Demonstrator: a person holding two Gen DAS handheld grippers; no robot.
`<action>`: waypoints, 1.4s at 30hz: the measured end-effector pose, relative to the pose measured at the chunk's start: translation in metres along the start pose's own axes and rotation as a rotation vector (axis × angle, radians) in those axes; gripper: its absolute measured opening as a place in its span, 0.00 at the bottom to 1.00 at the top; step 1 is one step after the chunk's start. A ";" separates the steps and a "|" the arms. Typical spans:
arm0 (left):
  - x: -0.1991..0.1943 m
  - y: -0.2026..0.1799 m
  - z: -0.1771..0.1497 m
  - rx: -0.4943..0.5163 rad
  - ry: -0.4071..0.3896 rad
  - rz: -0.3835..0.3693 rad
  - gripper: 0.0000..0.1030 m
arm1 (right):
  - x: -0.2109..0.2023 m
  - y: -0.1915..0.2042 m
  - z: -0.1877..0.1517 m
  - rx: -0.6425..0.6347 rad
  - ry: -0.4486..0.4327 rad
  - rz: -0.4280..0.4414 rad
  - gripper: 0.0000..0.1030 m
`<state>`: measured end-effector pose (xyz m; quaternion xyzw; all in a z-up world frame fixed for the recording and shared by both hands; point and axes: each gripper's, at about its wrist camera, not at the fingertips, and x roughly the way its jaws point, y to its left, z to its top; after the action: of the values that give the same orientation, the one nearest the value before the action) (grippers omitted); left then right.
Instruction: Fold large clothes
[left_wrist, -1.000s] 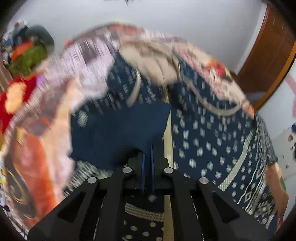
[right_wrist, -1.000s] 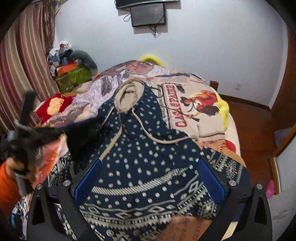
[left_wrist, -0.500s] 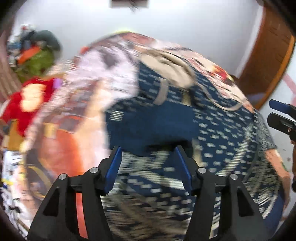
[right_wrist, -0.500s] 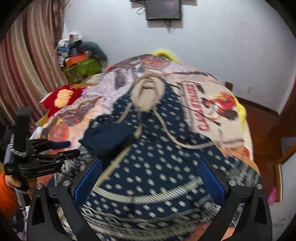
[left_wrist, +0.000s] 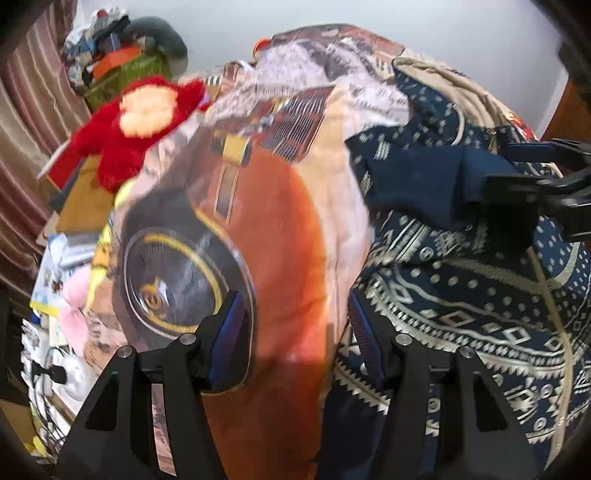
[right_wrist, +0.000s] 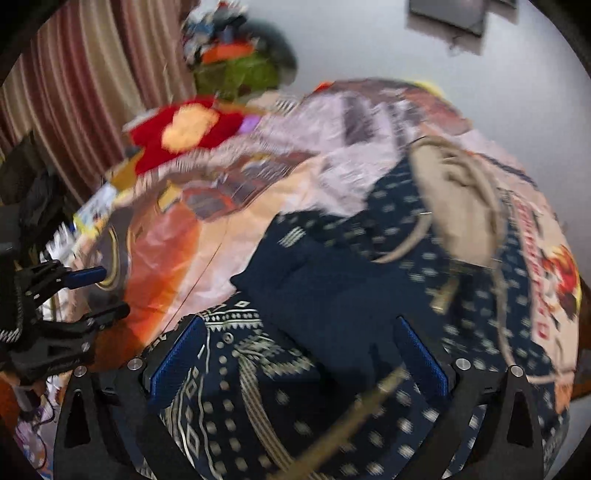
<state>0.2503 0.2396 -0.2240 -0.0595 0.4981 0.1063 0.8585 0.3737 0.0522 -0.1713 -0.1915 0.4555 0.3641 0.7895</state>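
A bed fills both views, covered by a printed bedspread (left_wrist: 280, 221) with an orange car and a wheel pattern on it; beyond it stands a pale wall (right_wrist: 369, 48), a striped curtain (right_wrist: 74, 85) hangs at the far left, and a red plush toy (left_wrist: 136, 122) lies near a green heap of clutter (right_wrist: 236, 74) in the corner. The navy patterned hoodie (right_wrist: 369, 295) lies flat on the bedspread, its long axis running away from the right gripper (right_wrist: 303, 354): the beige-lined hood (right_wrist: 454, 199) is at the far end, the banded hem close under the blue pads, and one sleeve is folded across the chest as a plain dark patch just ahead of the jaws. The right gripper's jaws are spread wide above the hem, and nothing is pinched between them. The left gripper (left_wrist: 295, 332) hovers at the hoodie's edge with its jaws parted, having just opened; the left finger is over the orange print, the right finger over the hoodie's patterned hem, and no cloth is caught between them. Each gripper shows at the side of the other's view, blurred.
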 end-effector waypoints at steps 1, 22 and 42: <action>0.003 0.001 -0.002 -0.005 0.004 -0.006 0.56 | 0.013 0.007 0.002 -0.015 0.023 0.014 0.94; 0.073 -0.045 0.016 0.080 0.055 -0.195 0.46 | 0.106 0.014 0.015 0.061 0.128 0.059 0.12; 0.060 -0.062 0.016 0.022 0.045 0.000 0.06 | -0.110 -0.142 -0.047 0.425 -0.261 -0.003 0.11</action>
<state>0.3078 0.1903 -0.2688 -0.0524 0.5184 0.0996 0.8477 0.4175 -0.1151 -0.1050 0.0269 0.4156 0.2806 0.8648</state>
